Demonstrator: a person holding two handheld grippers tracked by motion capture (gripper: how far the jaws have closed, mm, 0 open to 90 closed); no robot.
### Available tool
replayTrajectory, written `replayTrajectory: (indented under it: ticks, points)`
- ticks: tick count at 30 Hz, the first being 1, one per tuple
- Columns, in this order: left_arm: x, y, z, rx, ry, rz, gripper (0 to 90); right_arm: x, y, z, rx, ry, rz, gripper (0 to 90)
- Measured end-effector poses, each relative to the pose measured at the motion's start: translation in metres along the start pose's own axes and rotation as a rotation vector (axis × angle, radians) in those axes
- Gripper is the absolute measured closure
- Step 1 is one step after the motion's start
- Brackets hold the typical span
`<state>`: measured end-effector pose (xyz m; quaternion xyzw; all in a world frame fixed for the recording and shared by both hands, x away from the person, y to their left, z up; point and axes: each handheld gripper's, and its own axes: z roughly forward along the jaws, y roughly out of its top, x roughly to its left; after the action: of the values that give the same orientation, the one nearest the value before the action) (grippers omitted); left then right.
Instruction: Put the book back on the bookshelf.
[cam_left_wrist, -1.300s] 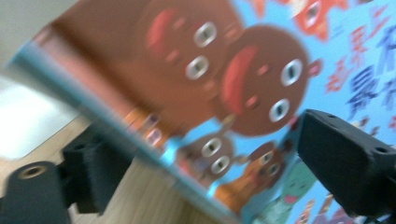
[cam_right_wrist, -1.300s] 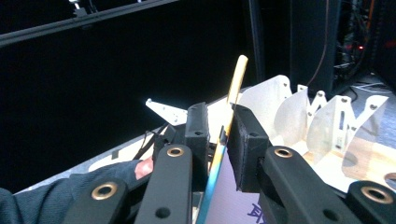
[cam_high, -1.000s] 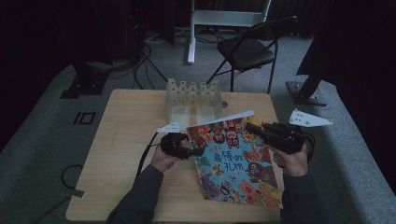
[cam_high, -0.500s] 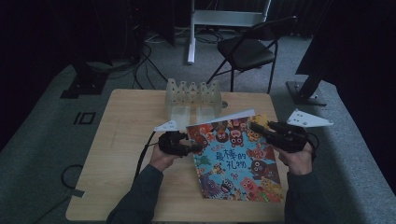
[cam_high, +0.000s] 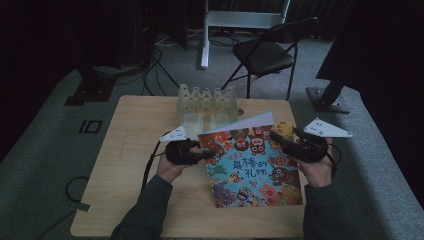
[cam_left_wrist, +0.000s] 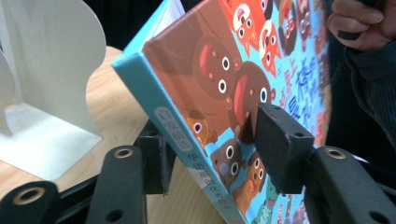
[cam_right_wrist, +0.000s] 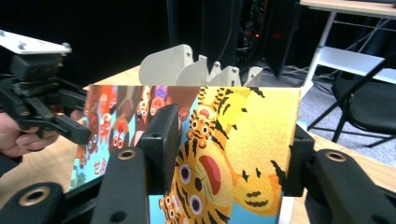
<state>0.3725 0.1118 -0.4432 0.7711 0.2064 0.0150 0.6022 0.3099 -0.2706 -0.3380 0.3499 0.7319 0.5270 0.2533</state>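
A colourful picture book with cartoon animals on its cover is held over the wooden table, its far edge raised. My left gripper is shut on the book's spine side, one pad on the cover and the other jaw behind it. My right gripper is shut on the far right corner, clamping the tiger picture. In the right gripper view the left gripper shows at the book's other edge. I cannot tell whether the near edge touches the table.
A white divider rack stands at the table's far middle, just behind the book, seen also as the white rack and a white fin. A black folding chair stands beyond the table. Cables lie on the floor at left.
Both grippers, still shut on the book, have raised it a little and carried it slightly toward the rack.
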Motion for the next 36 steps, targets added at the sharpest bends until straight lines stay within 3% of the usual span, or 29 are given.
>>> replayTrajectory:
  ticks: [6, 10, 19, 23, 28, 36]
  points:
    - [-0.009, 0.010, -0.006, -0.010, 0.021, 0.051, 56.9, -0.004, -0.004, -0.001, 0.007, -0.037, 0.014, 44.2]
    - [-0.014, 0.017, -0.011, -0.035, 0.021, 0.074, 62.6, -0.005, -0.007, 0.001, 0.024, -0.097, 0.003, 39.3]
    - [-0.018, 0.025, -0.018, -0.089, 0.014, 0.095, 73.5, -0.008, -0.016, 0.006, 0.051, -0.122, 0.015, 35.7]
    - [-0.026, 0.028, -0.019, -0.083, 0.028, 0.164, 76.2, -0.009, -0.018, 0.009, 0.065, -0.148, 0.003, 33.4]
    - [-0.032, 0.028, -0.019, -0.076, 0.012, 0.198, 78.2, -0.012, -0.019, 0.009, 0.071, -0.142, 0.006, 32.7]
    - [-0.035, 0.023, -0.020, -0.103, -0.018, 0.198, 76.9, -0.014, -0.020, 0.006, 0.072, -0.109, -0.011, 32.4]
